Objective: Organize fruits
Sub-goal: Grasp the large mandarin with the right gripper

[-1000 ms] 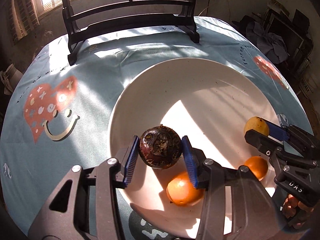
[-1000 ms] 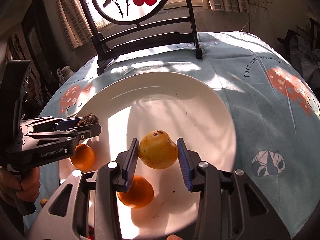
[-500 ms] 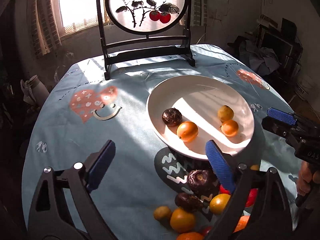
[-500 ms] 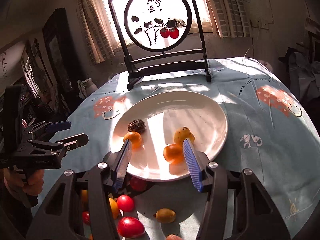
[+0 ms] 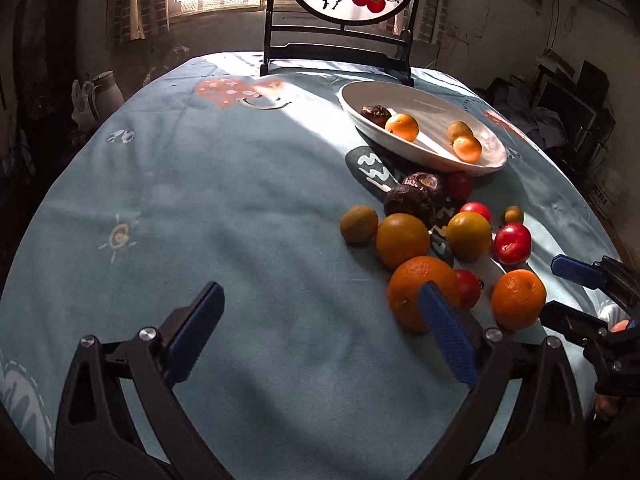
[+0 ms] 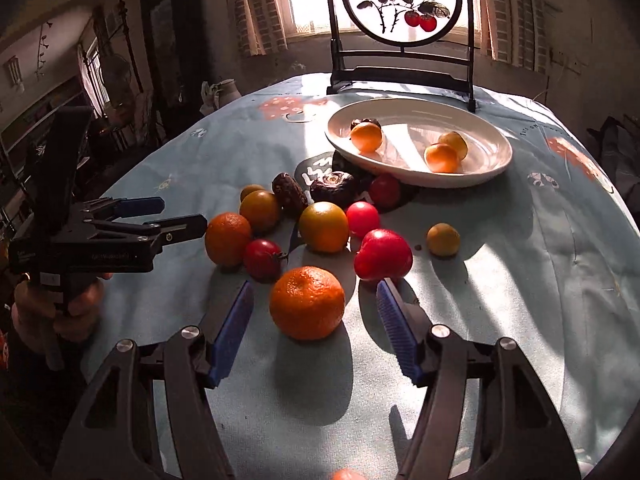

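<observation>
A white plate (image 5: 490,148) (image 6: 496,164) holds a dark passion fruit (image 5: 374,114), two oranges (image 5: 402,127) (image 6: 441,157) and a yellow fruit (image 6: 454,142). Several loose fruits lie on the cloth in front of it: oranges, red tomatoes, dark passion fruits. My left gripper (image 5: 320,320) (image 6: 176,214) is open and empty, with a big orange (image 5: 420,292) by its right finger. My right gripper (image 6: 314,312) (image 5: 568,288) is open, its fingers either side of an orange (image 6: 307,302) without touching it.
A black stand with a round painted screen (image 6: 404,0) rises behind the plate. The round table wears a light blue printed cloth (image 5: 240,208). A pale jug (image 5: 102,92) stands beyond the table's left edge.
Both grippers let go of their fruits in the plate and drew back toward me. They now hang low over the loose fruits at the near side of the table.
</observation>
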{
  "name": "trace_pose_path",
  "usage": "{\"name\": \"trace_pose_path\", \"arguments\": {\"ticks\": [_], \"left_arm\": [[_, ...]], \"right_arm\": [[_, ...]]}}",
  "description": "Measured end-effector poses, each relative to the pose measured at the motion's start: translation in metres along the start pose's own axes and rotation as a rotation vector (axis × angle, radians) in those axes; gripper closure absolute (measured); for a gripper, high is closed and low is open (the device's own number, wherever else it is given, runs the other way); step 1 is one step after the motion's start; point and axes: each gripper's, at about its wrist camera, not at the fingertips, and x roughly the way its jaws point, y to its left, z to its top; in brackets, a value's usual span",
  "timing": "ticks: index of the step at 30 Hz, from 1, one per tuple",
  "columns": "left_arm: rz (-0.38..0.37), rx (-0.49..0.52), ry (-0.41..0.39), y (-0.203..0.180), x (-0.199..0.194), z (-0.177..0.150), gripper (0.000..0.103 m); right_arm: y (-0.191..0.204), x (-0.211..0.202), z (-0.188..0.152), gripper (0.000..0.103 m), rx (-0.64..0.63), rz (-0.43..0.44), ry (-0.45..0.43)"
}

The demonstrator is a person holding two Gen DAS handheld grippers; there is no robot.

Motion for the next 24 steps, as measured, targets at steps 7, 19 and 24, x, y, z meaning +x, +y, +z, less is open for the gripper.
{"name": "trace_pose_path", "arguments": {"ticks": [7, 19, 24], "left_arm": [[-0.018, 0.018, -0.028, -0.003, -0.003, -0.001, 0.004], [-0.024, 0.079, -0.044, -0.013, -0.005, -0.006, 0.004], [-0.026, 0.079, -0.041, -0.013, -0.005, -0.006, 0.004]], "right_arm": [[0.007, 0.02, 0.0, 0.038, -0.004, -0.006, 0.043], [0.005, 0.029, -0.001, 0.038, 0.02, 0.017, 0.092], [0.004, 0.031, -0.001, 0.038, 0.028, 0.012, 0.102]]}}
